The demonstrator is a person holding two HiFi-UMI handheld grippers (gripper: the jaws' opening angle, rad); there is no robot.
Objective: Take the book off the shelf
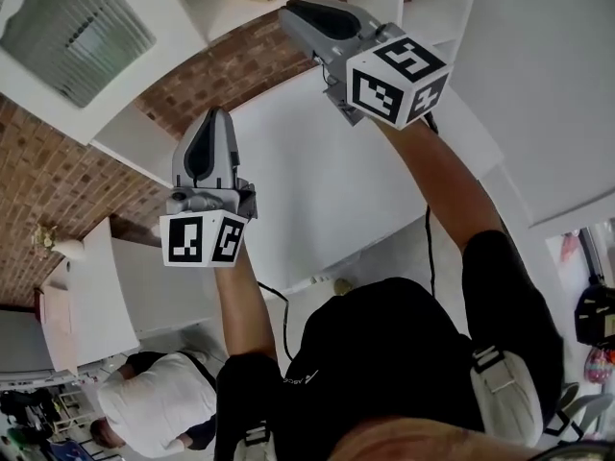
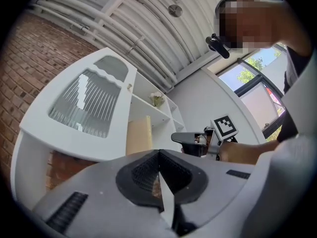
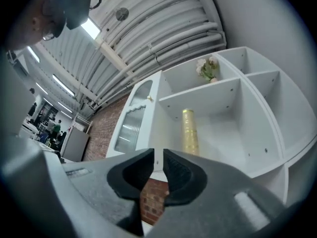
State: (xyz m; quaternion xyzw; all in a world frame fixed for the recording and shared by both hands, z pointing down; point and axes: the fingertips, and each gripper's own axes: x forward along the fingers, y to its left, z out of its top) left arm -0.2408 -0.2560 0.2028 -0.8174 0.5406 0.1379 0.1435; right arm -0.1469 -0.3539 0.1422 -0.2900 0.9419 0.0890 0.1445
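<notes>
Reaching for the gold book (image 3: 189, 130) on the white shelf (image 3: 233, 90).
Right gripper (image 3: 157, 157) barely parted, left gripper (image 2: 159, 158) closed, both empty; next move likely needs wider jaws around the spine.

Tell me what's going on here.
A person holds a two-jaw gripper in each hand, both raised towards a white shelf unit. The right gripper points at a gold-spined book standing upright in one compartment; its jaws are slightly apart with nothing between them. The left gripper is shut and empty. The book has not been touched yet.
</notes>
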